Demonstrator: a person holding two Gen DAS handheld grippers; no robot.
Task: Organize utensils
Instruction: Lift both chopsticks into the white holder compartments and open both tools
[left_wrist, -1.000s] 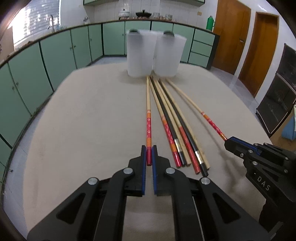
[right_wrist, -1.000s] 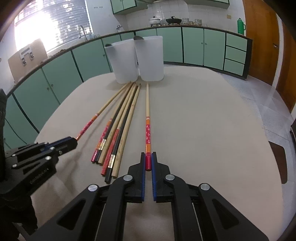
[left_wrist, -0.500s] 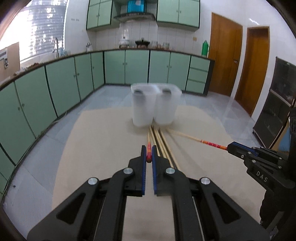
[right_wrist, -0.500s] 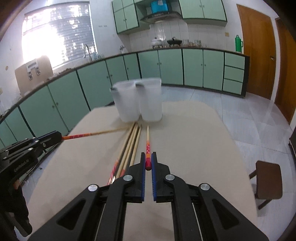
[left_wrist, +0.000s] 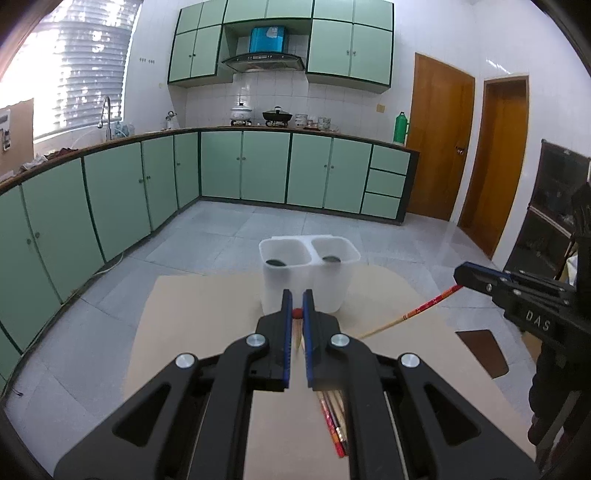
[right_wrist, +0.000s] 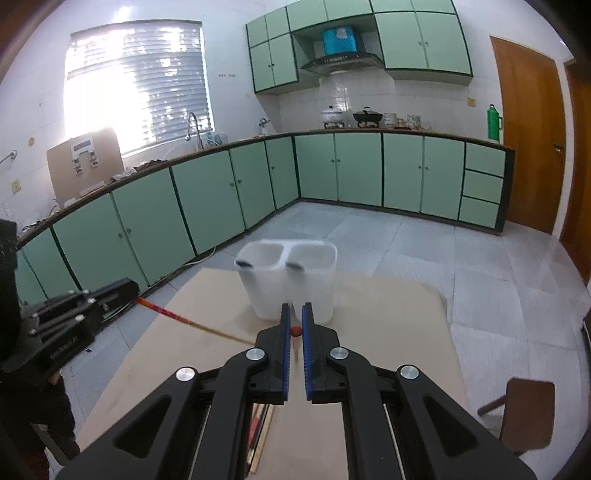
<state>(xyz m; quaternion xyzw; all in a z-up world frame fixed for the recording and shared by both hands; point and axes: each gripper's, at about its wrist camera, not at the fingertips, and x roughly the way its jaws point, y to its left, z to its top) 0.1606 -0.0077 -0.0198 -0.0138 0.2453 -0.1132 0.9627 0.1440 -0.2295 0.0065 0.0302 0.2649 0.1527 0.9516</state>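
My left gripper (left_wrist: 297, 295) is shut on the red end of a chopstick (left_wrist: 296, 313), which hangs down under the jaws. My right gripper (right_wrist: 296, 308) is likewise shut on the red end of another chopstick (right_wrist: 295, 331). Each gripper shows in the other's view: the right gripper (left_wrist: 461, 275) holds its red-patterned chopstick (left_wrist: 424, 306) slanting down to the table, and so does the left gripper (right_wrist: 131, 286) with its chopstick (right_wrist: 173, 315). A white two-compartment holder (left_wrist: 308, 280) (right_wrist: 286, 284) stands on the table just beyond both. Several chopsticks (left_wrist: 334, 424) (right_wrist: 258, 424) lie below the grippers.
The beige table (left_wrist: 203, 314) ends a little past the holder, with grey tiled floor beyond. A brown stool (right_wrist: 528, 410) stands right of the table. Green cabinets line the far walls. A person's dark sleeve shows at the left edge of the right wrist view.
Both grippers have risen, each lifting the near end of its chopstick off the table. The holder, first seen from the side, now shows its open top.
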